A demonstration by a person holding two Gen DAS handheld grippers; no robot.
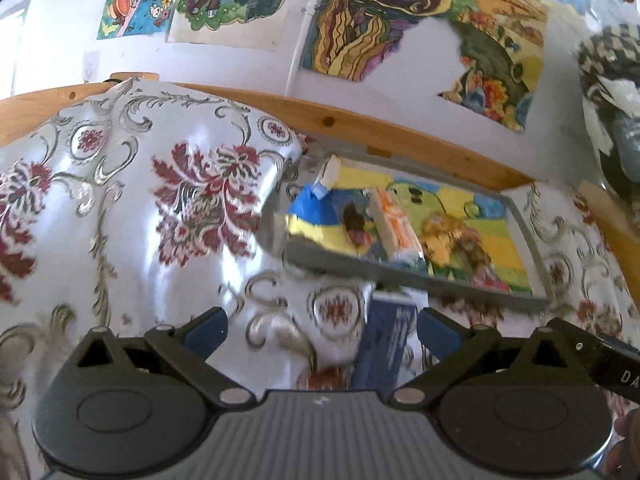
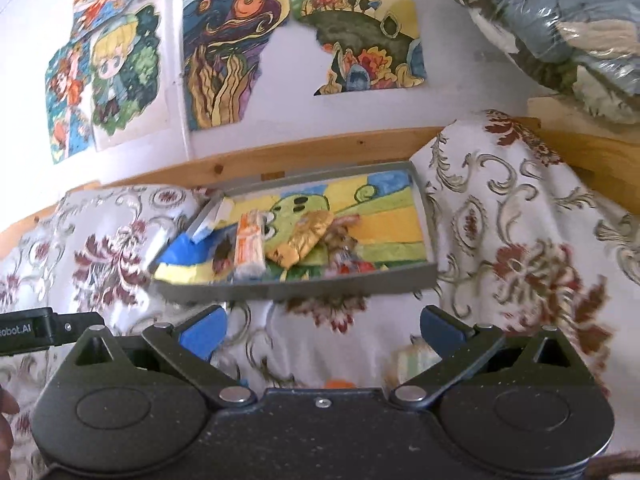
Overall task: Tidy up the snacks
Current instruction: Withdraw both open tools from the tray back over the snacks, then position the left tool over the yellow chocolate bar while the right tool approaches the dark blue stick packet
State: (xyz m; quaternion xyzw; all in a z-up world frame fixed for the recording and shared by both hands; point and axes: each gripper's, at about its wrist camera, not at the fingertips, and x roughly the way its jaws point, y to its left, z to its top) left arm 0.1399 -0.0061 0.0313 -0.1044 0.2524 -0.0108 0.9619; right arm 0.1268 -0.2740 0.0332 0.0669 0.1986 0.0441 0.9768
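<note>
A grey tray [image 1: 400, 277] [image 2: 304, 286] with a colourful painted floor lies on the floral cloth. Inside it rest an orange-and-white packet [image 1: 400, 226] [image 2: 250, 246], a gold wrapper [image 2: 300, 240] [image 1: 452, 232], a white-and-blue packet [image 2: 208, 220] [image 1: 328, 176] at the far left corner and small dark snacks [image 1: 354, 224]. My left gripper [image 1: 322, 330] is open, and a blue packet [image 1: 384, 344] lies on the cloth just inside its right finger. My right gripper [image 2: 322, 330] is open too, with a pale striped packet [image 2: 416, 360] on the cloth near its right finger.
The floral cloth [image 1: 160, 208] bulges high to the left of the tray and rises on the right [image 2: 520, 240]. A wooden rail [image 2: 280, 160] runs behind the tray, below a wall of drawings [image 2: 224, 52]. Bagged bedding [image 2: 560, 28] sits at the upper right.
</note>
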